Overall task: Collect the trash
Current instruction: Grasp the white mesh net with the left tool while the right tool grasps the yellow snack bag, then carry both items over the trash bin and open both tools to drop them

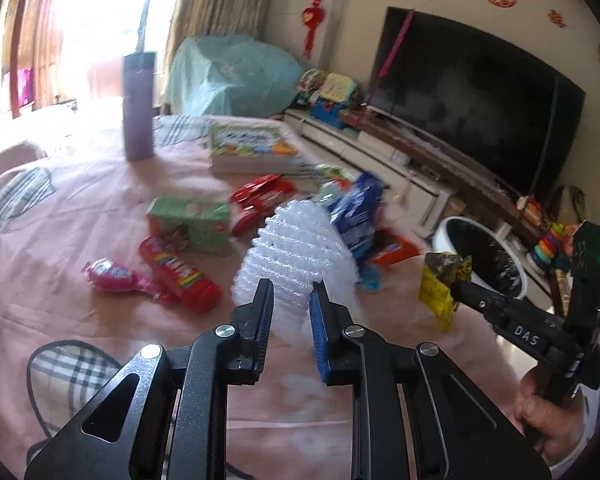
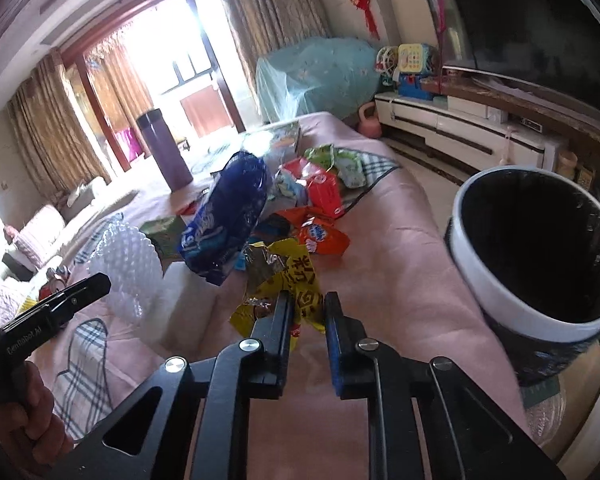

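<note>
My left gripper (image 1: 291, 294) is shut on a white foam fruit net (image 1: 296, 248) and holds it above the pink bedspread (image 1: 80, 320). The net also shows in the right wrist view (image 2: 126, 268). My right gripper (image 2: 307, 306) is shut on a crumpled yellow wrapper (image 2: 284, 276), also seen in the left wrist view (image 1: 442, 284). A white bin with a black liner (image 2: 540, 252) stands just right of the bed edge, close to the right gripper. Other trash lies on the bed: a blue bag (image 2: 228, 224), orange packets (image 2: 320, 232), red wrappers (image 1: 180, 272) and a pink one (image 1: 116, 276).
A purple flask (image 1: 139, 108) stands at the back of the bed next to a picture book (image 1: 252, 148). A green box (image 1: 190, 224) lies mid-bed. A TV (image 1: 480, 96) on a white cabinet (image 1: 380, 152) lines the right wall.
</note>
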`<state>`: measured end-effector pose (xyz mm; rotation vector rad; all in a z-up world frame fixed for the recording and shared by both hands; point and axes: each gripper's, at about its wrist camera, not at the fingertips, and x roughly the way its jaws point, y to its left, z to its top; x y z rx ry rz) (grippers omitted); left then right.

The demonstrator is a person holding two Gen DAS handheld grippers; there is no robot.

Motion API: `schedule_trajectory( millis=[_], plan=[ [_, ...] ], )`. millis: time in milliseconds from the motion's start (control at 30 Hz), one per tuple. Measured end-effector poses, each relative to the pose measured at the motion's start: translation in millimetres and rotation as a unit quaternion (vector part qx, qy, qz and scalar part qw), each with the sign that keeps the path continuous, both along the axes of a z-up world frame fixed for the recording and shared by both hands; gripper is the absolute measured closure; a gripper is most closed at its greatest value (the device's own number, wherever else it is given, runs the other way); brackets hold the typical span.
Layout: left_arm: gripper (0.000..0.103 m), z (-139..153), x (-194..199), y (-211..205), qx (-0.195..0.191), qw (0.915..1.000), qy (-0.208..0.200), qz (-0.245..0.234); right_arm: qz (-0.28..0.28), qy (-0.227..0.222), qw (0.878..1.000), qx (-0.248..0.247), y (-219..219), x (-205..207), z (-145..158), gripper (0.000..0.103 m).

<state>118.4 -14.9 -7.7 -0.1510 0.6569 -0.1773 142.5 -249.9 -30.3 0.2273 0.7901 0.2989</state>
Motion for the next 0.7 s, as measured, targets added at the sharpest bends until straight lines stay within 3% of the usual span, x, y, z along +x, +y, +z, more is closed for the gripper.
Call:
schedule_trajectory(
  millis=[300, 700],
  plan=[
    [0.088, 19.3, 1.1, -66.7, 0.003, 0.9966, -0.018, -0.081, -0.062, -0.010, 0.998, 0.014, -60.3, -11.9, 15.6, 0.087],
    [0.094, 12.4, 26.8, -161.9, 0.025, 0.9854, -0.013, -0.168, -0.135, -0.013, 0.991, 0.019, -139.8, -2.9, 21.3, 0.087]
  ],
)
